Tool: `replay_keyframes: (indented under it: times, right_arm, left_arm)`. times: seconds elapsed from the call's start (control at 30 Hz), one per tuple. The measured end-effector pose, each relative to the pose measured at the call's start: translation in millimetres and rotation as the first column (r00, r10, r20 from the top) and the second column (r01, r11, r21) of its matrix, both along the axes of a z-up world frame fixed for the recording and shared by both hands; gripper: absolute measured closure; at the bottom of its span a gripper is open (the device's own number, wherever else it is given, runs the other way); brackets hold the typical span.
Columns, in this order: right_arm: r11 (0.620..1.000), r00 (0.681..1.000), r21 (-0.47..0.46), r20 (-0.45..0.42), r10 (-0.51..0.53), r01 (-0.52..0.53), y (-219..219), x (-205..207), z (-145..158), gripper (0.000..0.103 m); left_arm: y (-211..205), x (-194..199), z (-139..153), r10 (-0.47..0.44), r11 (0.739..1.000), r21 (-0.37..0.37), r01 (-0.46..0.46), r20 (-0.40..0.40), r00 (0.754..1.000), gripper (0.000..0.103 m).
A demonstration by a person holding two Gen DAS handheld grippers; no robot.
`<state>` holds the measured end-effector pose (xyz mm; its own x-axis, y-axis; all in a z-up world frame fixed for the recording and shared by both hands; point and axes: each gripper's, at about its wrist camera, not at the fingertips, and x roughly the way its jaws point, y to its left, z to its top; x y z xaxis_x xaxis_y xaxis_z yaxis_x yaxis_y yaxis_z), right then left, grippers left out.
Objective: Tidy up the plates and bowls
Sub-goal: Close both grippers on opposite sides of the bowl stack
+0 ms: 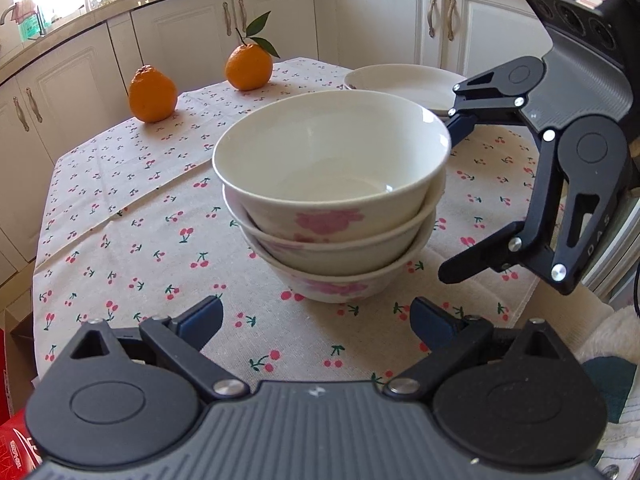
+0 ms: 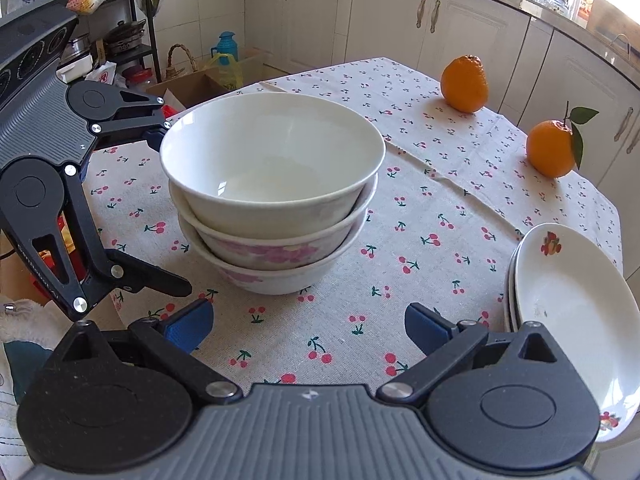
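I hold both tongs, left (image 1: 316,320) and right (image 2: 308,326), open and empty beside the bowl stack (image 1: 332,200), flanking it to lift.

Glossy glazed ceramic on the stacked bowls (image 1: 332,184), smooth, with pink flower prints. Same shiny white glaze on the stacked plates (image 2: 576,312). Coarse woven cloth, matt, printed with cherries, on the tablecloth (image 1: 140,240) over the worktop. Dimpled, slightly waxy peel on the oranges (image 1: 153,94). Matt black plastic with ribbed grey panels and bright metal screws on the left gripper (image 1: 316,318); smooth blue fingers (image 2: 188,326). Satin-painted cabinet doors (image 1: 380,12).
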<state>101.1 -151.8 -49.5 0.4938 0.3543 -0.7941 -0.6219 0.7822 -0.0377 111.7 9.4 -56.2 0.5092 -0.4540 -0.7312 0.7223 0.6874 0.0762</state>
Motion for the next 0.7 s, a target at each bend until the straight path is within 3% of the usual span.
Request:
replay_keyframes:
  times: [0.4,0.7]
  right_arm:
    - [0.998,0.998,0.033,-0.043,0.048,-0.046,0.8,18.8,-5.6,0.000]
    - [0.984,0.983,0.004,-0.044,0.177,-0.177,12.3,28.2,1.7,0.002]
  left_arm:
    - [8.3,21.9,-3.3,-0.080,0.997,-0.022,0.079,-0.038,0.996,0.005]
    - [8.6,25.6,3.3,-0.253,0.968,-0.012,0.252,-0.019,0.967,0.010]
